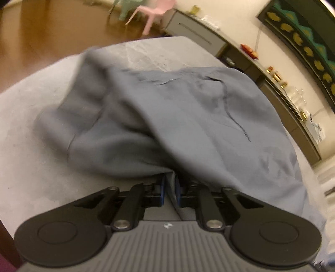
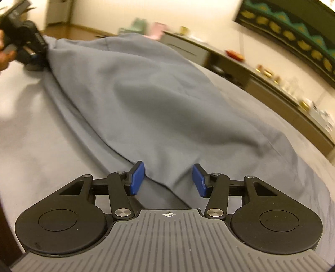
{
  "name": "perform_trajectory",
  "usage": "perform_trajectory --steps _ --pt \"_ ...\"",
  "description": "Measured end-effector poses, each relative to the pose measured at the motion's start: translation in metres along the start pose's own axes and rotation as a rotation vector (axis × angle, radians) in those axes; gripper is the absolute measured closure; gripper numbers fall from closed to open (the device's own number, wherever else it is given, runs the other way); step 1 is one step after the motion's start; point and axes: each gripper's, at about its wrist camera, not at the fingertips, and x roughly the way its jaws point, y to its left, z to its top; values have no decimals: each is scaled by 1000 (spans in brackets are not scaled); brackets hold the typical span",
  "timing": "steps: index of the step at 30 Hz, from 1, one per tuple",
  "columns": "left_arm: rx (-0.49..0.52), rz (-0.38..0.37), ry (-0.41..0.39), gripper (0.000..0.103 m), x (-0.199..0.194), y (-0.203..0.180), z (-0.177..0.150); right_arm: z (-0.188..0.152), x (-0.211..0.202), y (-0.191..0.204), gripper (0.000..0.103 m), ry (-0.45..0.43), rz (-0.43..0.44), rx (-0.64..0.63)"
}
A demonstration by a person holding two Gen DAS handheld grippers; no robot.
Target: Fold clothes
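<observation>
Grey-blue garment spread over a pale grey worktop, rumpled, with a dark drawstring trailing across its right half in the left wrist view. Near edge bunched into a ridge and drawn down into the left tool: blue pads almost together, a fold of cloth pinched between them. Much motion blur there, but the grip reads clearly.

From the right wrist view, same garment stretched in a long wedge from the near middle to the far left. Narrows at the far left to a gathered point, clamped in the left tool, with part of a hand behind it at the picture's edge. Bare worktop to the left of the cloth.

Right tool gaping, its blue pads well apart. Near corner of the garment lying on the worktop between them, not pinched; left pad just beside the cloth's edge, right pad clear of it.

Beyond the worktop: brown wooden floor on the far left, a pink chair at the far side, a long low grey sideboard along the right wall with small gold and red items on top, and a dark wall hanging with gold and green pattern above it.
</observation>
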Motion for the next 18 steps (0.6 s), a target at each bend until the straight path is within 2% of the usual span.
perform_trajectory --steps 4,5,6,9,11,14,16,18 --pt "-125 -109 -35 81 -28 25 4 1 -19 15 55 -28 9 -48" --pt "-138 -117 -38 81 -29 30 9 6 -25 22 55 -48 27 -62" --pt "-149 -90 -45 81 -29 35 14 18 -29 32 54 -73 50 -75" --pt "-253 -65 -46 81 -24 57 23 62 -32 77 49 -158 128 -166" --pt "-311 -77 -46 82 -24 73 26 98 -22 117 45 -205 177 -270" --pt "-305 -59 -36 82 -17 85 38 143 8 179 45 -235 206 -421" --pt "-295 -63 -12 82 -9 92 46 163 34 210 46 -221 198 -482" --pt "-278 -101 7 81 -5 98 56 183 61 240 50 -206 190 -543"
